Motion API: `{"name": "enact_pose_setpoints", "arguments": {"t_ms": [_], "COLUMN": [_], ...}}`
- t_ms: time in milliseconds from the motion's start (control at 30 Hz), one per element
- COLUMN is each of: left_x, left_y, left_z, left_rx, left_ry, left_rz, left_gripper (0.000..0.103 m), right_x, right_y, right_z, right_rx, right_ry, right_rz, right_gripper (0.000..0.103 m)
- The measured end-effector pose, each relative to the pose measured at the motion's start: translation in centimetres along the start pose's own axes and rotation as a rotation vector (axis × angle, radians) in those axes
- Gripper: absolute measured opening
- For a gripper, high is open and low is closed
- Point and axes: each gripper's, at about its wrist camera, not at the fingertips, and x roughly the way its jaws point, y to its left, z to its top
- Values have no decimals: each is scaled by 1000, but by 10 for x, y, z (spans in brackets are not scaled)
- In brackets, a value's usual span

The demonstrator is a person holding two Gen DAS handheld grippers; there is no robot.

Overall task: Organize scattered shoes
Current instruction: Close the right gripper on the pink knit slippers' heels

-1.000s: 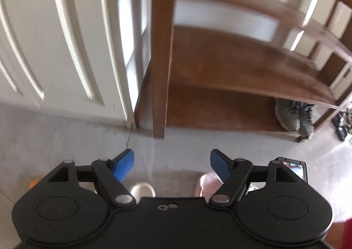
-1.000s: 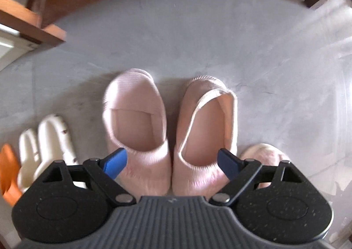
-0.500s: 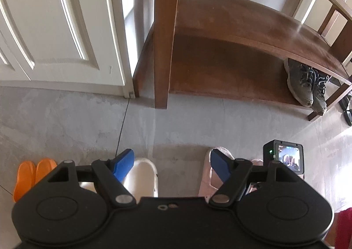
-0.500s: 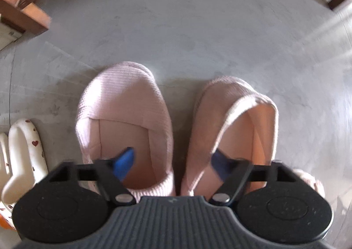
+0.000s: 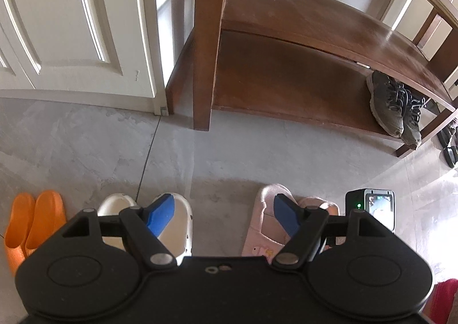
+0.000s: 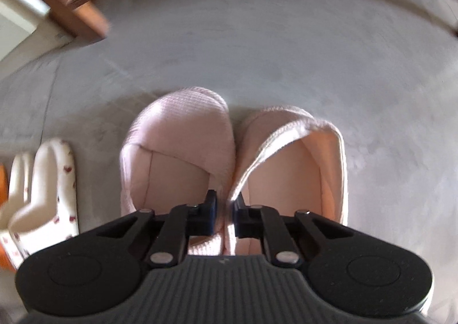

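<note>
A grey stone-look floor [image 5: 257,152] runs to a white panelled door [image 5: 71,23] at far left. Right of it stands a dark wooden shelf unit [image 5: 286,72] with two boards. Bright daylight washes the floor at right, perhaps from a window out of view.

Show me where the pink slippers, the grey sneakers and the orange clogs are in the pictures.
pink slippers [image 6: 183,135]: right wrist view, toe of the left slipper.
grey sneakers [image 5: 385,103]: left wrist view, laces of the nearer sneaker.
orange clogs [image 5: 47,213]: left wrist view, top of the right clog.
</note>
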Motion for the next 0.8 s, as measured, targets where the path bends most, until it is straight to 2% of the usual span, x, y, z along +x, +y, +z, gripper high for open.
{"name": "enact_pose_setpoints", "arguments": {"t_ms": [133, 200, 267, 300, 333, 467, 500, 567, 633, 733, 800], "left_x": [2, 3, 4, 4, 4, 4, 4, 4, 4, 4, 5], "left_y": [-3, -6, -8, -8, -9, -10, -9, -8, -6, -5, -5], "left_z": [-4, -5, -6, -7, -7, -10, -10, -11, -11, -12, -13], "left_rx": [2, 9, 14, 15, 17, 19, 17, 11, 7, 8, 6], "left_ry": [5, 9, 10, 10, 10, 11, 11, 11, 10, 11, 14], "left_rz": [2, -2, -4, -5, -5, -4, -1, 4, 6, 7, 6], "left_gripper": [76, 76, 76, 76, 76, 76, 76, 76, 76, 76, 76], "right_x": [6, 10, 15, 18, 21, 27, 30, 34, 38, 38, 40], "right_y": [9, 9, 8, 8, 7, 19, 21, 22, 20, 12, 14], "right_z": [0, 1, 3, 4, 4, 3, 3, 3, 4, 3, 4], "right_rx": [-74, -57, -31, -19, -8, -36, -29, 6, 60, 178, 166], "right_ry": [3, 16, 31, 43, 56, 57, 60, 59, 35, -18, -13], "right_rz": [-32, -45, -51, -56, -61, -72, -79, -87, -74, -57, -68], "right_gripper": [18, 19, 27, 47, 63, 79, 89, 94, 103, 103, 103]}}
